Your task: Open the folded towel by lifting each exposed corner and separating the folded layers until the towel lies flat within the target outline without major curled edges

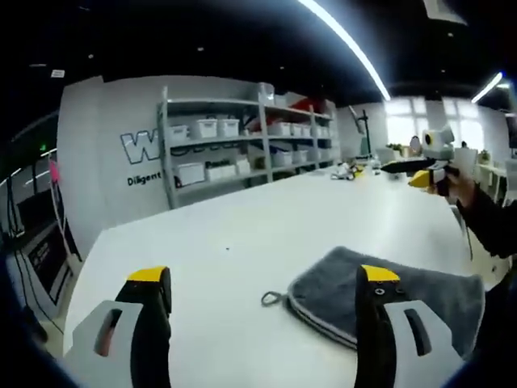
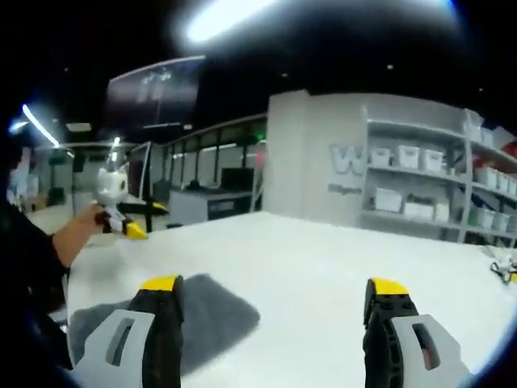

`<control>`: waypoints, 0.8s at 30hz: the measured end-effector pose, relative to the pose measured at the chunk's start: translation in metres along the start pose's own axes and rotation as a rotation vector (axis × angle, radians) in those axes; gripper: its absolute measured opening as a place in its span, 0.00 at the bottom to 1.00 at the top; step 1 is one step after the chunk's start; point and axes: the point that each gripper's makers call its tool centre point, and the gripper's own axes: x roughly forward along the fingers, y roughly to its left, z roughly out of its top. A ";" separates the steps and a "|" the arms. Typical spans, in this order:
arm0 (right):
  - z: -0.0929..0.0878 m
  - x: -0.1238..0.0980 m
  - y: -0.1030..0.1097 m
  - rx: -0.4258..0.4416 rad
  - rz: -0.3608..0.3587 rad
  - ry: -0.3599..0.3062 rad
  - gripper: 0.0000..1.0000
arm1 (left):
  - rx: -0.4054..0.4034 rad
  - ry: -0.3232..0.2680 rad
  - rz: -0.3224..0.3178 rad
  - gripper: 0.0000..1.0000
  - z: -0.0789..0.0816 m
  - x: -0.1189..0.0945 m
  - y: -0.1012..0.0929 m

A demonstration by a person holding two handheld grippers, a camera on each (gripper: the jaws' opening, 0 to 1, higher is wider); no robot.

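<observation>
While the folded grey terry towel (image 1: 388,303) lay on the bare white table (image 1: 242,234), both yellow-tipped grippers, left (image 1: 262,287) and right (image 2: 275,295), hovered wide open and empty. Best would be pinching one exposed corner by the hanging loop (image 1: 272,298), top layer only.
</observation>
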 end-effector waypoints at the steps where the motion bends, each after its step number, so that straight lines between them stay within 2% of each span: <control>1: -0.001 0.000 0.000 0.001 -0.001 0.001 0.91 | -0.001 0.003 -0.001 0.92 -0.001 0.000 0.000; 19: -0.015 0.007 0.025 -0.006 0.030 0.026 0.90 | -0.022 0.055 -0.040 0.90 -0.021 0.009 -0.010; 22: -0.012 0.010 0.026 -0.023 0.041 0.032 0.90 | -0.012 0.071 -0.039 0.92 -0.022 -0.001 -0.022; 24: -0.009 0.012 0.024 -0.039 0.044 0.034 0.90 | -0.032 0.077 -0.006 0.97 -0.026 -0.008 -0.027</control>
